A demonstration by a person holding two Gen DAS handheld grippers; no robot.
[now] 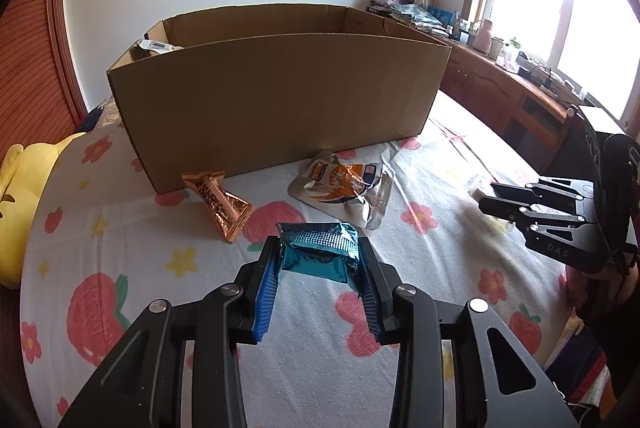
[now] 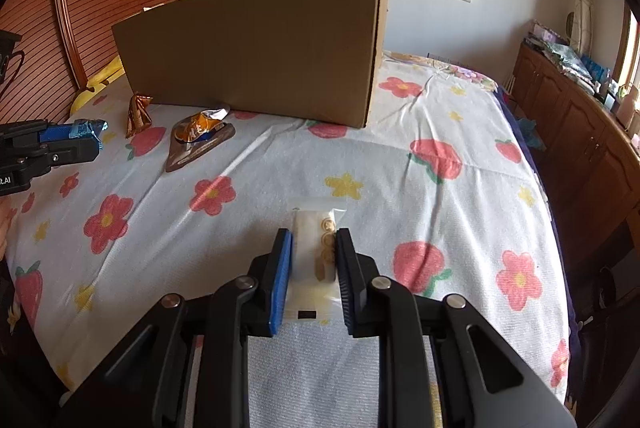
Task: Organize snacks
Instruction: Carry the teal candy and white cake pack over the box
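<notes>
Left tongs [image 1: 319, 248] are pinching a teal foil snack packet [image 1: 320, 254] betw. the blue pads — packet is crumpled, hanging clear above the bed sheet [image 1: 168, 228]. Tongs are pointing fwd and angled down toward the bed, w/ the cardboard box [image 1: 276, 104] ahead of them. From the right wrist view the same tongs [image 2: 96, 138] are coming in level from the left edge, packet [image 2: 86, 130] sticking out at the tips.

Right tongs [image 2: 312, 234] are angled down over the bed, pads pressing on both sides of a clear bag of pale ring-shaped snacks [image 2: 316, 248]. Bag is lying flat on the sheet [image 2: 400, 188], lengthwise betw. the pads. In the left wrist view the right tongs [image 1: 486, 198] are showing at the right edge, fingers close together, pointing left; the bag is barely discernible there.

Loose snacks on the bed, in front of the box:
- copper-orange wrapper [image 1: 219, 202], twisted at the middle, just beside the box's near left corner
- silver-and-orange pouch [image 1: 346, 188], lying flat, near the box's front wall — apart from the copper one

Box is standing open-topped on the bed; a white labelled item [image 1: 156, 46] is showing at its back left corner. Yellow plush toy [image 1: 24, 188] is resting at the bed's left side.
</notes>
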